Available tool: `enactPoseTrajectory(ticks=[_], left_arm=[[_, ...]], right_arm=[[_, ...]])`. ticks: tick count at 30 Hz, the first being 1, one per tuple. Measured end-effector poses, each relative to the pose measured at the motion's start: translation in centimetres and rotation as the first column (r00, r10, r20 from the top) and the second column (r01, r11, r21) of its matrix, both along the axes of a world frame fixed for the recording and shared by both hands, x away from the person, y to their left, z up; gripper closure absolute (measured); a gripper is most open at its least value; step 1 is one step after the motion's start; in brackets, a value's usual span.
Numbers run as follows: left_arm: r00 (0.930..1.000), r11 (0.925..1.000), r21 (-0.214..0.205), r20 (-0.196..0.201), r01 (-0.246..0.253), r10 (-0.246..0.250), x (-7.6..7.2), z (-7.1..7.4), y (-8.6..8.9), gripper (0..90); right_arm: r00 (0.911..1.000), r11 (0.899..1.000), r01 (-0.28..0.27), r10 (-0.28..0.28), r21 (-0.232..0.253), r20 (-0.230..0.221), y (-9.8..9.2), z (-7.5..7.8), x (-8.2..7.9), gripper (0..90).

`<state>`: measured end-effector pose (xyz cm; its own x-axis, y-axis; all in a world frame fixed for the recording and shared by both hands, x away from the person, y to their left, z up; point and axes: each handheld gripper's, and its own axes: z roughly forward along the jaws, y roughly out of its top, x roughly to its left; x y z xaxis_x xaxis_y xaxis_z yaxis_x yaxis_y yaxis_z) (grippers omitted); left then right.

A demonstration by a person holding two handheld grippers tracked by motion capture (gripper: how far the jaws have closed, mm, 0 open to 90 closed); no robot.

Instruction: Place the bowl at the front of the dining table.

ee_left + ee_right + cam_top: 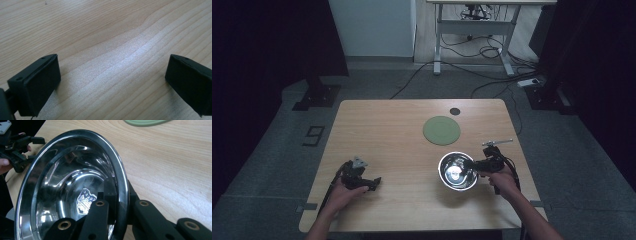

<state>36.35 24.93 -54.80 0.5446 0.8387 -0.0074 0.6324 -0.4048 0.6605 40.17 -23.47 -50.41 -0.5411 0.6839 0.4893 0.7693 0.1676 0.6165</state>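
While left claw (112,82) gapes, right claw (119,206) pinches steel bowl (62,185) rim.

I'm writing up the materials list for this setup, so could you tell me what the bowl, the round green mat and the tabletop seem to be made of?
The bowl looks like polished metal, probably stainless steel: it mirrors the room and the right gripper clamped on its rim. The round green mat is flat and matte, possibly silicone or felt; too far to tell. The tabletop shows light wood grain with a satin sheen, wood or a wood-look laminate.
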Motion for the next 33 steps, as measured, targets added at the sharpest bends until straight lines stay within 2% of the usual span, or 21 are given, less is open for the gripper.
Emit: enactPoseTrajectory(ticks=[7, 16, 33], left_arm=[[1.0000, 1.0000, 0.000, 0.001, 0.003, -0.003, -0.1, 0.0, 0.0, 0.1], [1.0000, 1.0000, -0.001, 0.001, 0.004, -0.004, -0.1, 0.0, -0.1, 0.1], [1.0000, 1.0000, -0.001, 0.000, 0.005, -0.005, -0.1, 0.0, -0.1, 0.1]], right_arm=[[1.0000, 1.000, -0.006, 0.006, -0.012, -0.002, 1.0, 0.2, 0.7, 86.3], [0.9998, 1.000, 0.018, -0.018, -0.009, 0.009, 1.8, 0.7, 1.5, 86.3], [0.9966, 0.998, 0.070, -0.070, -0.003, 0.043, 2.1, 1.4, 2.9, 86.4]])
